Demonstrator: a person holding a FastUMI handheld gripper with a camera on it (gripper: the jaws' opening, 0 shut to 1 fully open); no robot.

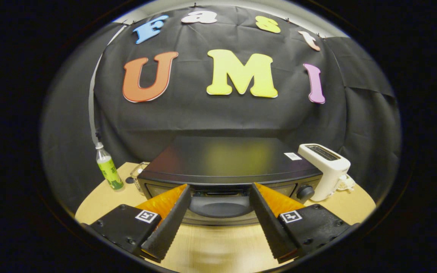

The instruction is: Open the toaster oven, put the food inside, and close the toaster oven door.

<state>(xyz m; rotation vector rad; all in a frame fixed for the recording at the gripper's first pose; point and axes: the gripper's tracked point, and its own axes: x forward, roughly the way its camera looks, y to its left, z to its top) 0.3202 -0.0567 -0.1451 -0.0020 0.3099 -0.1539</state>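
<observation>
A black toaster oven (226, 159) stands on the round wooden table (101, 201), and I look down on its flat top. My gripper (219, 187) is open, its two orange-backed fingers (169, 216) spread wide at the oven's front. Their tips reach the upper edge of the door (218, 206), one on each side of the handle strip (220, 193), with nothing pressed between them. The door's curved glass shows between the fingers. Whether the door is fully shut or slightly ajar I cannot tell. A control knob (305, 192) sits at the oven's front right.
A white slot toaster (326, 168) stands right beside the oven, with its cord behind it. A small clear glass dish (139, 171) and a green-labelled bottle (108, 170) are at the oven's left. Bare tabletop lies under the fingers.
</observation>
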